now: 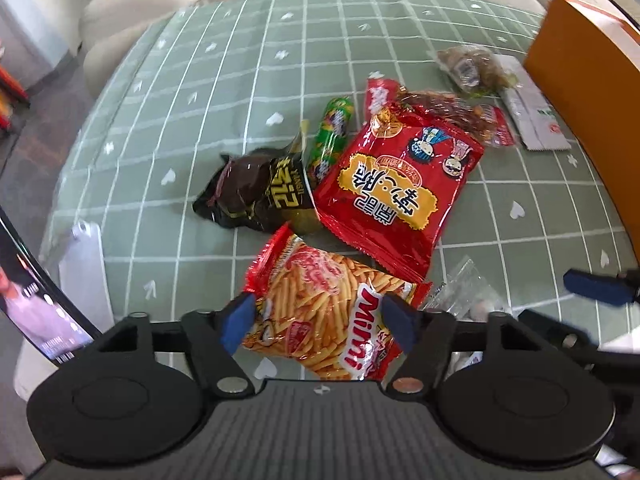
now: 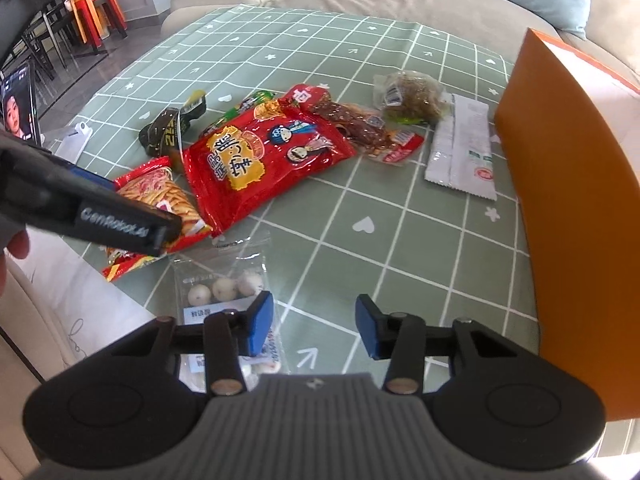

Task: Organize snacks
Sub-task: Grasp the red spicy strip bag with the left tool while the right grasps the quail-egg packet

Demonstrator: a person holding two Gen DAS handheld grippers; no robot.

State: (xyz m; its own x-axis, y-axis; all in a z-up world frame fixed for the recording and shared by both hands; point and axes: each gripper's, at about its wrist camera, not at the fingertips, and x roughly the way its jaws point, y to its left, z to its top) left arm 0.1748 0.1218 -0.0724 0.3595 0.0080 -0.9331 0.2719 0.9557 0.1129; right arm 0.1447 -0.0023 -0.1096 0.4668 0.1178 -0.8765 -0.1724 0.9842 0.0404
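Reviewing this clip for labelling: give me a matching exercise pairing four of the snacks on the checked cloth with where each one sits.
Things:
1. Mimi stick-snack bag
2. clear packet of white balls
3. big red bag with cartoon figures
4. white flat sachet

Places:
A. right beside the orange box
B. middle of the pile, overlapping the black packet
C. between the fingers of the left gripper
D. just left of the right gripper, partly under its left finger

Pairs: 1-C, 2-D, 3-B, 4-A
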